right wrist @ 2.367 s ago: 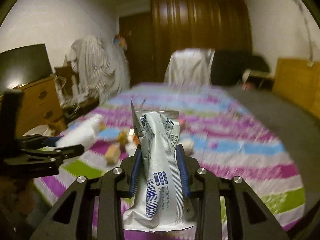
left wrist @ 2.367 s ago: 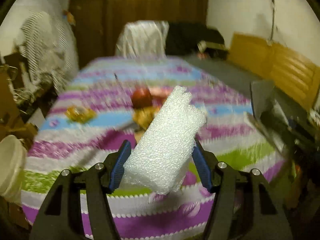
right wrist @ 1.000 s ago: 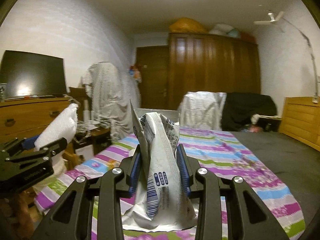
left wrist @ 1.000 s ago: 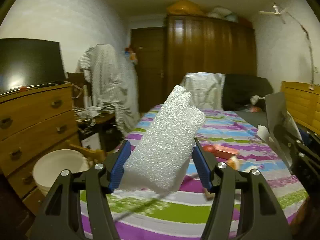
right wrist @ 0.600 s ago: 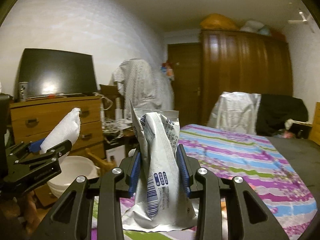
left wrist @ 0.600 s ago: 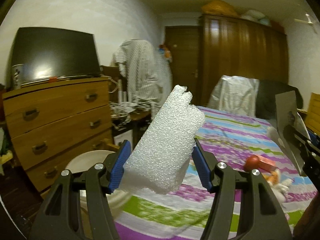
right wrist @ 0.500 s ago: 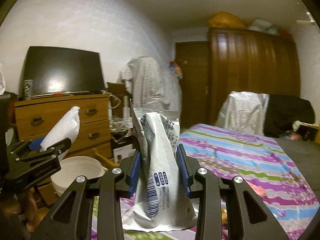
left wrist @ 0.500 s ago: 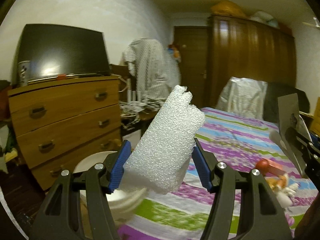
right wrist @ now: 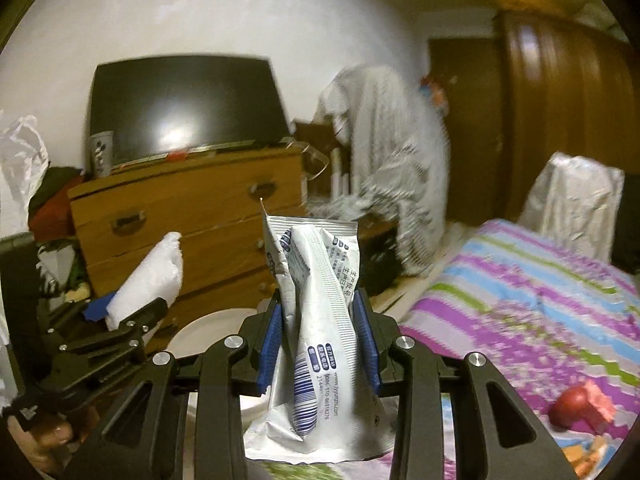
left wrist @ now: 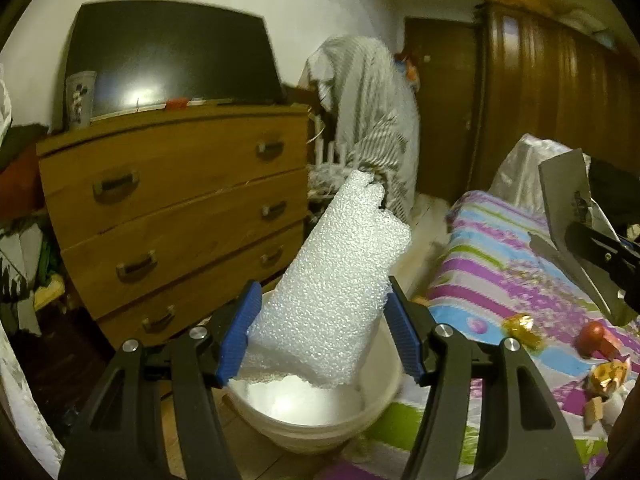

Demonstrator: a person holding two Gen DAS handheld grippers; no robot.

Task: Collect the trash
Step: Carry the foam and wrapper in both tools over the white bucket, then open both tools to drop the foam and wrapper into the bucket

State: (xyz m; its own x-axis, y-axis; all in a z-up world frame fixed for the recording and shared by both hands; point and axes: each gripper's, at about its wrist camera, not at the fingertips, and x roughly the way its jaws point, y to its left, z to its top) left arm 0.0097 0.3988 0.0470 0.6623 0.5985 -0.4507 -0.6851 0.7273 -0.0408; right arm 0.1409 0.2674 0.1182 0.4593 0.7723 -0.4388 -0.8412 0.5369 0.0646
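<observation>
My left gripper [left wrist: 324, 328] is shut on a white foam block [left wrist: 336, 292], which stands tilted between the blue pads. Just below and behind it sits a white plastic bucket [left wrist: 316, 412] on the floor between the dresser and the bed. My right gripper [right wrist: 318, 340] is shut on a crumpled silver-white wrapper [right wrist: 316, 320] with blue print and a barcode. In the right wrist view the left gripper [right wrist: 120, 320] with the foam block [right wrist: 148, 276] appears at the left, and the bucket [right wrist: 208, 328] shows behind the fingers. A hand [right wrist: 44, 444] holds the left tool.
A wooden dresser [left wrist: 168, 208] with a dark TV [left wrist: 168, 60] stands left. The bed with a striped cover [left wrist: 520, 280] lies right, with gold wrappers [left wrist: 520, 326], a red item [left wrist: 596, 336] and other small litter on it. A draped chair [left wrist: 368, 120] and wardrobe [left wrist: 560, 120] stand behind.
Both grippers have swung left, away from the bed toward the dresser. The white bucket now sits right under the foam block. Both grips are unchanged.
</observation>
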